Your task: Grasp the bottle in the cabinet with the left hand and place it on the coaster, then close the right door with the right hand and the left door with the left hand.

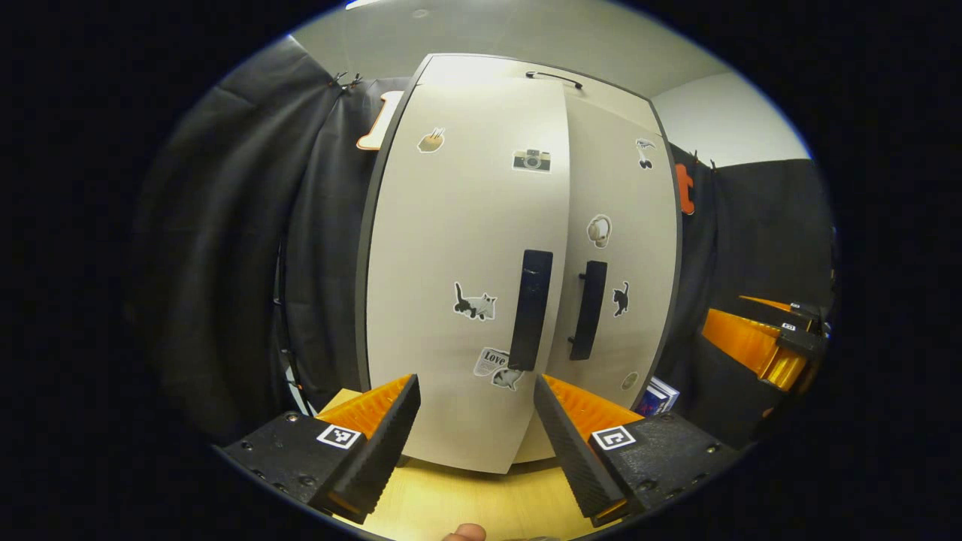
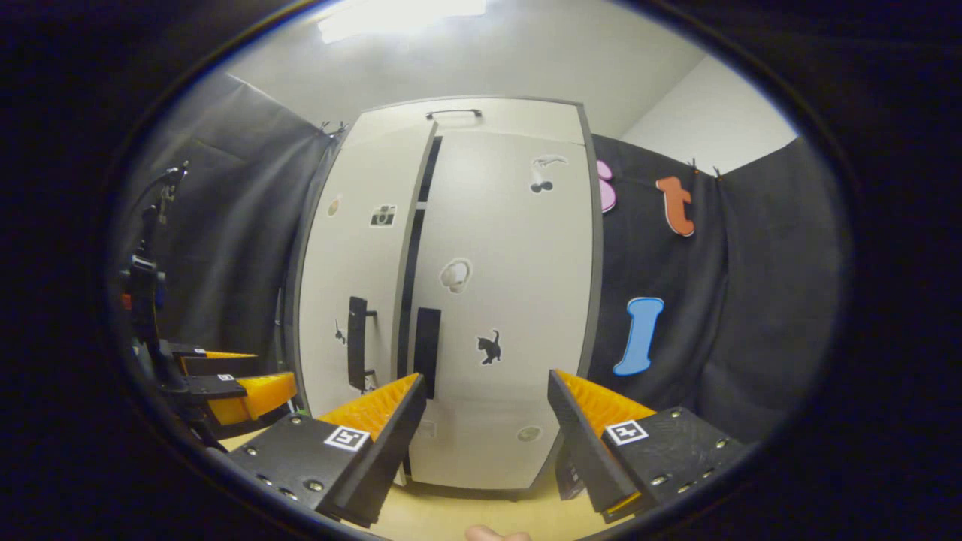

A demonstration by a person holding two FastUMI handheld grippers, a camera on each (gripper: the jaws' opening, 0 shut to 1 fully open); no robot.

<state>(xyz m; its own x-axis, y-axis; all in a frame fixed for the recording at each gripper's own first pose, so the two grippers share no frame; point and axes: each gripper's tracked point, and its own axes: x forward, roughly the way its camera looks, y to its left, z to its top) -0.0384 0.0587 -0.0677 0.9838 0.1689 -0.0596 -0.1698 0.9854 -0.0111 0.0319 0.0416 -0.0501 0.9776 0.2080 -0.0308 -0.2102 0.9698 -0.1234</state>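
A white two-door cabinet stands on the wooden table (image 1: 451, 503). Its left door (image 1: 466, 285) stands slightly ajar, its edge out in front of the right door (image 1: 624, 248). In the right gripper view a dark gap (image 2: 412, 285) runs between the left door (image 2: 353, 263) and the right door (image 2: 511, 300), which lies flush with the frame. Each door carries a black vertical handle (image 1: 530, 309) (image 1: 588, 309). My left gripper (image 1: 477, 443) is open just before the left door's lower part. My right gripper (image 2: 488, 443) is open, facing the right door.
Black cloth walls close in on both sides of the cabinet. A small blue-and-white box (image 1: 660, 396) sits by the cabinet's right foot. The right gripper (image 1: 766, 346) shows at the left gripper view's right edge. The left gripper (image 2: 225, 387) shows at the right gripper view's left edge.
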